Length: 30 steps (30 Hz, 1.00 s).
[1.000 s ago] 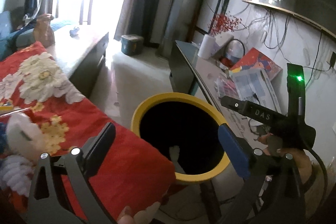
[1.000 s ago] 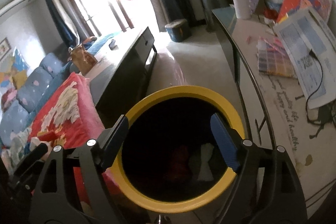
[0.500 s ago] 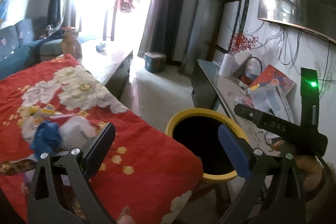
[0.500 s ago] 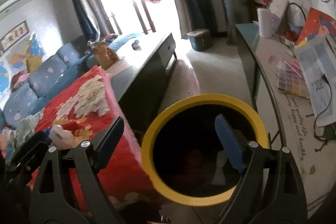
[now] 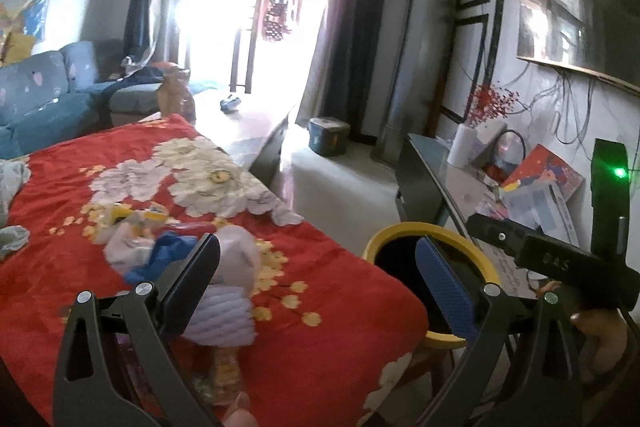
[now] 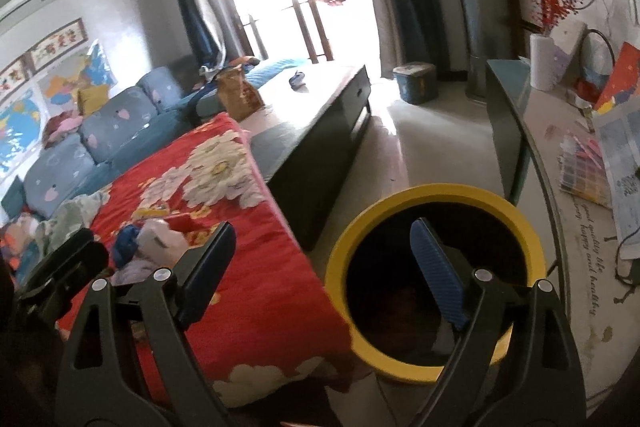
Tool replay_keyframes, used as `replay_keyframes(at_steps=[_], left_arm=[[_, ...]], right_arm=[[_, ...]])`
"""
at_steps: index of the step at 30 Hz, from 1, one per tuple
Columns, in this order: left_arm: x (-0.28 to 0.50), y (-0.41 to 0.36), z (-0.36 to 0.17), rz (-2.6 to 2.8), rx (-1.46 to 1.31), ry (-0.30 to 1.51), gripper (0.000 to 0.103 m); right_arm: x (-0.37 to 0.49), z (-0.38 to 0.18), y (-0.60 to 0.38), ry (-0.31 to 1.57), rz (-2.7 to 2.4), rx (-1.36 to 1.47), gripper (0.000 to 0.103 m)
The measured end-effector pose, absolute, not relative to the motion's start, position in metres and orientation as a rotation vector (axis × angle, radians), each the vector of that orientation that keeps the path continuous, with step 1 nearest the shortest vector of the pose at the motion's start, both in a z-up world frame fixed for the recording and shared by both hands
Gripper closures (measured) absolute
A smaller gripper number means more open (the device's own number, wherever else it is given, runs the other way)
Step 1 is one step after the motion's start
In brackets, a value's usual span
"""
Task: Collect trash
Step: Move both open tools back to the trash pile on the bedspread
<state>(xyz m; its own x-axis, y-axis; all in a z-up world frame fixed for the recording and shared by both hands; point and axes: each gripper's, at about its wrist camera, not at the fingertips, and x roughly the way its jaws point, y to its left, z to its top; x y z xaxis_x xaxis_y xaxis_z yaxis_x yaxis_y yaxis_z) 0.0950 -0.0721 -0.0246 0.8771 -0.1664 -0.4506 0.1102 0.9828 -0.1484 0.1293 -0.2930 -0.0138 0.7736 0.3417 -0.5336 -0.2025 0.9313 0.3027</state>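
Daylight blows out window top centre, both views; bin interior dark; fisheye bending, black corners; foreground slightly blurred.

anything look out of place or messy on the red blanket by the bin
Yes. A loose heap of litter sits on the red floral blanket: crumpled white and blue pieces, a pale purple ribbed item, and yellow wrappers behind. It lies beside the yellow-rimmed bin, not in it. Nothing looks spilled or broken.

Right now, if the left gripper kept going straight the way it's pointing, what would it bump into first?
Probably the red blanket: the left gripper points downward over its corner, fingers open and empty. The trash pile lies left of that line, the yellow bin right. Depth is hard to judge.
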Motion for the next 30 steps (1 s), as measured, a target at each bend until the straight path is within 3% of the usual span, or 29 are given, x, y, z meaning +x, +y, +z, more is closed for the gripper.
replay_keyframes(at_steps=[14, 30], left_arm=[[0.082, -0.019, -0.013, -0.051, -0.143, 0.451, 0.008], [0.069, 0.096, -0.005, 0.098, -0.245, 0.486, 0.008]], right_arm=[[0.111, -0.001, -0.234, 0.607, 0.441, 0.152, 0.022], [0.106, 0.007, -0.151, 0.646, 0.631, 0.070, 0.024]])
